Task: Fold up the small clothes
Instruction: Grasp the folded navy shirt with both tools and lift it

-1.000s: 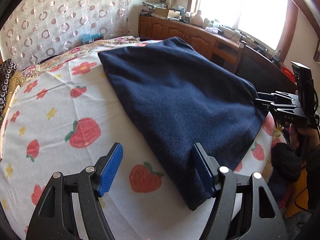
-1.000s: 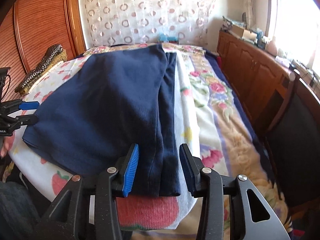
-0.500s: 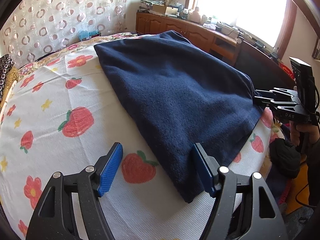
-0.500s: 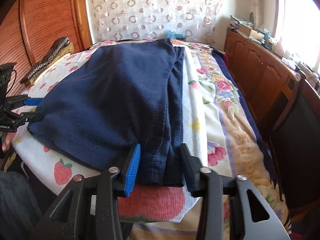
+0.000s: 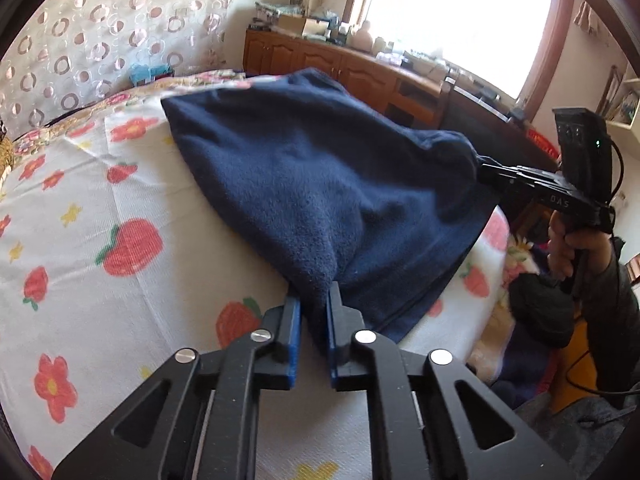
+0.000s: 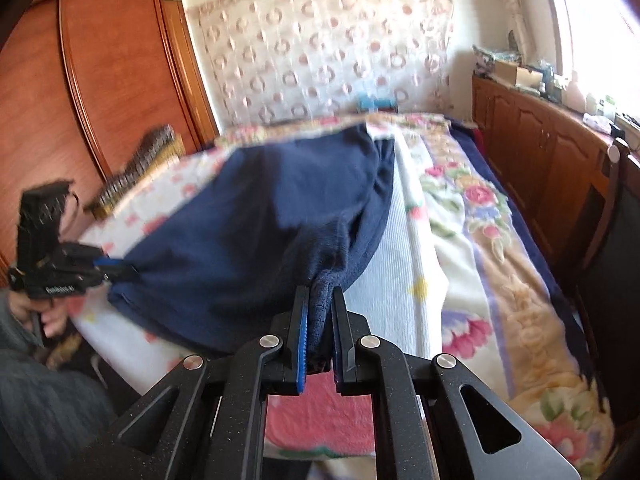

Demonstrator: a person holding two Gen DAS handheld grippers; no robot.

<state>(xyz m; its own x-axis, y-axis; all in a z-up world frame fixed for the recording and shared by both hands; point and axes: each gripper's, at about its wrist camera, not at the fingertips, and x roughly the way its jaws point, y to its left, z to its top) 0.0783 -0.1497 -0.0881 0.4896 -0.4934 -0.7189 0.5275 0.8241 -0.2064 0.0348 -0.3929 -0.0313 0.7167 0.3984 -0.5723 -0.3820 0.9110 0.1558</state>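
Observation:
A dark blue fleece garment (image 5: 300,184) lies on the strawberry-print sheet (image 5: 100,184), its near edge lifted at two corners. My left gripper (image 5: 313,294) has its jaws closing on the near left corner, and the cloth is pinched between the blue pads. In the right wrist view my right gripper (image 6: 319,290) has its jaws closing on the garment (image 6: 240,248) at its near right corner, the fabric bunched between the pads. Each gripper shows in the other's view: the right gripper (image 5: 480,168) at the cloth's right corner, the left gripper (image 6: 120,268) at the left one.
The bed's near edge runs just below both grippers. A floral blanket (image 6: 480,240) covers the bed's right side. A wooden cabinet (image 5: 320,60) stands under the window, a dark chair (image 6: 608,240) beside the bed, a wooden wardrobe (image 6: 120,80) at the left. A hand (image 5: 568,240) holds the right gripper.
Both grippers have gone from open to pinched on the garment's near corners. The corners are now raised off the sheet and the cloth is pulled taut between them.

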